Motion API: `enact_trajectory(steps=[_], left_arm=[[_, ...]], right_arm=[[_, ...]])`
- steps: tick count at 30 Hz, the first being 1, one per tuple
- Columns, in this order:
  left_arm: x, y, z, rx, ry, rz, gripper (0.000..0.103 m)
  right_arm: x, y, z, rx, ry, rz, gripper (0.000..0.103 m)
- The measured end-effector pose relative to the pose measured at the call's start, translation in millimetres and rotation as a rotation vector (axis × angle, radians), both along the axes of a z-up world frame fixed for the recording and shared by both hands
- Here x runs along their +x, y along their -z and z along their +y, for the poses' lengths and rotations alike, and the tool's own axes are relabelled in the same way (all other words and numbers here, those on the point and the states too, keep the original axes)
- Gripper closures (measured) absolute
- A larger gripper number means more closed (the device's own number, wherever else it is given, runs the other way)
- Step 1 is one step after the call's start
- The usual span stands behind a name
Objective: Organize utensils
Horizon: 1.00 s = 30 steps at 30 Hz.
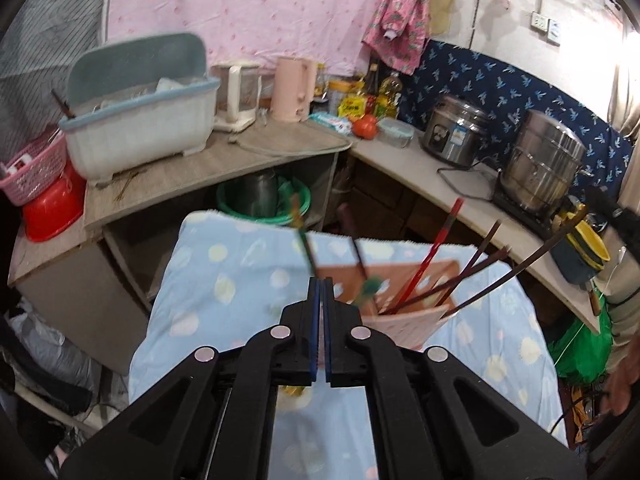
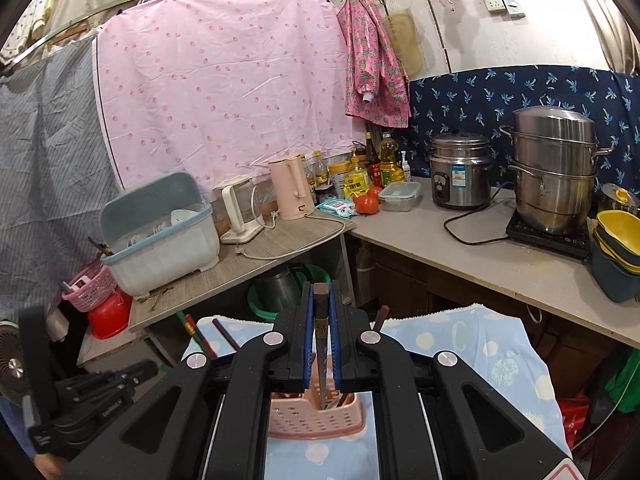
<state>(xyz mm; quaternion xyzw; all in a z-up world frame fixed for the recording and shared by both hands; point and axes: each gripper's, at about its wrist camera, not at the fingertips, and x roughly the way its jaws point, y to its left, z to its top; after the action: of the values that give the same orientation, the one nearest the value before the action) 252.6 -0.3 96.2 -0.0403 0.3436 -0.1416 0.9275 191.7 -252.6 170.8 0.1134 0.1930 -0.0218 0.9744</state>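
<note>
On a cloth-covered counter, the left tool is clenched on nothing beside a pink holder of chopsticks; the right tool grips one dark chopstick upright above the holder. No labels are legible.

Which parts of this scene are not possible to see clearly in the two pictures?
- Left wrist view: the green-tipped chopstick above the shut left gripper is motion-blurred; whether the pads touch it is unclear.
- Right wrist view: the right gripper covers most of the pink perforated plastic utensil holder, hiding its contents.
- Right wrist view: the lower end of the dark brown chopstick it clamps is lost inside the holder.
</note>
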Motion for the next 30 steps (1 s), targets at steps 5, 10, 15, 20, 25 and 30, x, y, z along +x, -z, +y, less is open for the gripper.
enact_trajectory(steps=[5, 10, 15, 20, 25, 30], left_arm=[[1.4, 50.2, 28.3, 0.023, -0.051, 0.120, 0.101], [14.2, 102.8, 56.6, 0.026, -0.133, 0.246, 0.101], [8.7, 123.2, 50.0, 0.018, -0.100, 0.278, 0.083], [1.5, 134.8, 8.4, 0.053, -0.011, 0.276, 0.073], [9.0, 154.6, -26.4, 0.110, 0.033, 0.288, 0.071], [23.1, 169.8, -41.2, 0.147, 0.026, 0.305, 0.071]], right_arm=[[-18.8, 4.6, 1.7, 0.016, -0.007, 0.005, 0.096], [-27.2, 14.2, 7.9, 0.014, -0.013, 0.020, 0.096], [-31.9, 20.6, 7.8, 0.021, -0.009, 0.029, 0.096], [-31.8, 19.9, 6.7, 0.025, -0.002, 0.030, 0.096], [-30.1, 20.4, 5.7, 0.022, -0.003, 0.036, 0.096], [-25.7, 25.3, 5.2, 0.020, -0.012, 0.048, 0.096]])
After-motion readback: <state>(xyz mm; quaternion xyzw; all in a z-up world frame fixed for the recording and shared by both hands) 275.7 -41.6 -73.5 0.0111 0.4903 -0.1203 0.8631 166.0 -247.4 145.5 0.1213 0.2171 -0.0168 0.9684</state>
